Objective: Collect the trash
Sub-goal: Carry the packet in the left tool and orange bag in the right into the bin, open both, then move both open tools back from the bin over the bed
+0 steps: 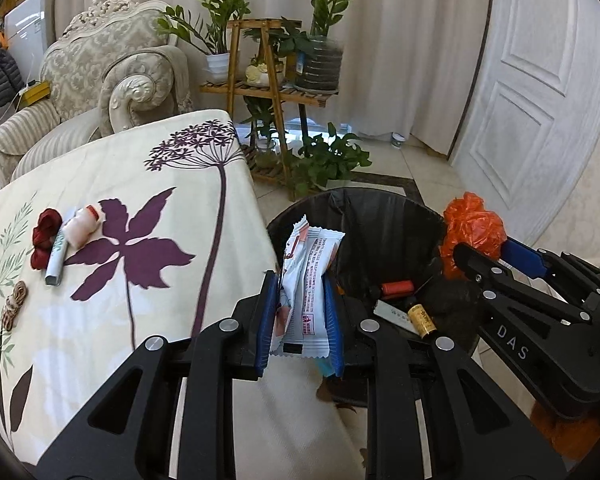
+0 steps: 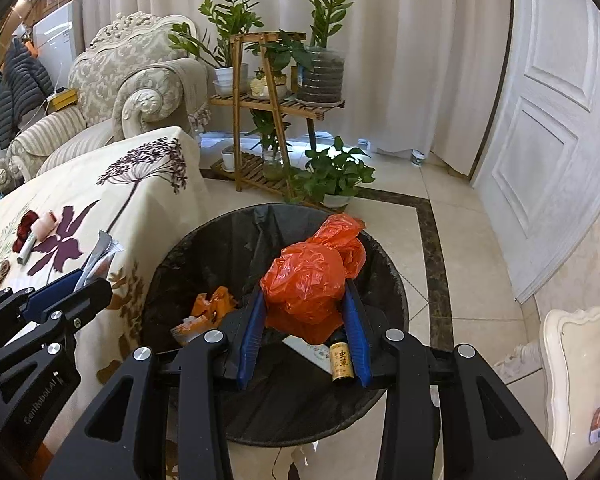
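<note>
My left gripper (image 1: 300, 280) is shut on a white snack wrapper (image 1: 310, 280) that stands upright between its blue pads, at the table's edge beside the bin. The black-lined trash bin (image 2: 380, 264) sits on the floor and holds a small brown bottle (image 2: 342, 362), a red roll (image 1: 396, 289) and orange scraps (image 2: 214, 304). My right gripper (image 2: 306, 292) hangs over the bin's mouth, shut on a crumpled orange plastic bag (image 2: 308, 284). On the flowered tablecloth (image 1: 148, 300) lie a red fabric scrap (image 1: 44, 240), a white tube (image 1: 58, 256) and a pink-white roll (image 1: 84, 228).
A brown cord bundle (image 1: 14, 304) lies near the cloth's left side. Behind the table stand a pale armchair (image 1: 112, 80) and a wooden plant stand (image 1: 276, 92) with pots. A white door (image 2: 552, 120) is at the right, with tiled floor (image 2: 452, 240) around the bin.
</note>
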Demonstrator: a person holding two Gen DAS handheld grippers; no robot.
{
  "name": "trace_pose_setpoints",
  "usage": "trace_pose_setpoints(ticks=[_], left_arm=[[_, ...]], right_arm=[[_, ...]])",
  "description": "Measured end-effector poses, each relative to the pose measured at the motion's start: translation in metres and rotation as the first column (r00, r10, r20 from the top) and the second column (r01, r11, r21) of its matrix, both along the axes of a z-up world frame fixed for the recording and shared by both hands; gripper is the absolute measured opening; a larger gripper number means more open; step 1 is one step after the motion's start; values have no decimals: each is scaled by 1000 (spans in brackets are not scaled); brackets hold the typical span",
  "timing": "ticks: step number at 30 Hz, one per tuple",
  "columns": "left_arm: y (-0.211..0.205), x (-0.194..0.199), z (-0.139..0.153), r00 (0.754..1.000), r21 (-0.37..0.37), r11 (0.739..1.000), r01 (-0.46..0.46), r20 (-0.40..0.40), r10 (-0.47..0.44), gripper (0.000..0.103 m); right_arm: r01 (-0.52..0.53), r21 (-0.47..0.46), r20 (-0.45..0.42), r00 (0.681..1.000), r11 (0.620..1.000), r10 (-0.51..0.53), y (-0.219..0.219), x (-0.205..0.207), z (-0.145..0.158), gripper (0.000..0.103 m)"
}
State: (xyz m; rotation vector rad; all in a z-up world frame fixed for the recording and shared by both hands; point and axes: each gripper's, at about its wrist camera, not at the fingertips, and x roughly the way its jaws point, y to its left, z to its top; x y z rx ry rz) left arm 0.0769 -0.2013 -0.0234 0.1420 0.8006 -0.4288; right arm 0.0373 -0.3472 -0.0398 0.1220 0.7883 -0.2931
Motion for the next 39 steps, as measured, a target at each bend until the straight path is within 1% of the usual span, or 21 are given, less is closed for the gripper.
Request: trace_pose_setpoints(ticks=[13, 17, 19, 20, 24, 26, 27, 30, 32, 35, 37, 39], left_arm=[[-21, 16, -6, 1000, 17, 1000, 0, -22, 0, 23], [-22, 17, -7, 999, 13, 1000, 4, -33, -3, 25], [-22, 18, -8, 999, 13, 1000, 6, -39, -6, 37], [-21, 18, -7, 999, 7, 1000, 4, -34, -3, 46], [-20, 17, -5, 1000, 1, 1000, 3, -28, -2, 51], [-17, 17, -3, 1000, -4, 1000, -5, -27, 4, 57], [-14, 16, -2, 1000, -10, 1000, -11, -23, 11, 62], [-5, 16, 2, 999, -20, 999, -33, -12, 32, 68], [6, 16, 6, 999, -25, 998, -51, -8, 51, 71], [27, 17, 11, 996, -45, 995, -87, -10, 87, 74], [39, 18, 15, 994, -41, 993, -111, 1, 111, 78], [55, 18, 18, 990, -22, 990, -137, 24, 138, 79]], right_arm=[[26, 13, -15, 1000, 1000, -26, -13, 14, -8, 39], [43, 12, -14, 999, 999, -43, -16, 15, -7, 47], [50, 6, -8, 999, 999, -50, -16, 15, -6, 51], [54, 3, -5, 999, 999, -54, -16, 14, -5, 53], [69, -5, 1, 998, 998, -69, -16, 12, -1, 57], [75, -7, 4, 997, 997, -75, -16, 12, 1, 60], [77, -8, 6, 997, 997, -77, -16, 11, 1, 61], [79, -11, 13, 997, 997, -78, -11, 10, 4, 66], [70, -9, 14, 997, 997, -70, -6, 11, 5, 70], [51, -13, 14, 999, 999, -51, 5, 14, 6, 72], [33, -8, 16, 999, 999, -32, 16, 17, 7, 73], [11, 1, 20, 1000, 1000, -11, 27, 20, 9, 74]])
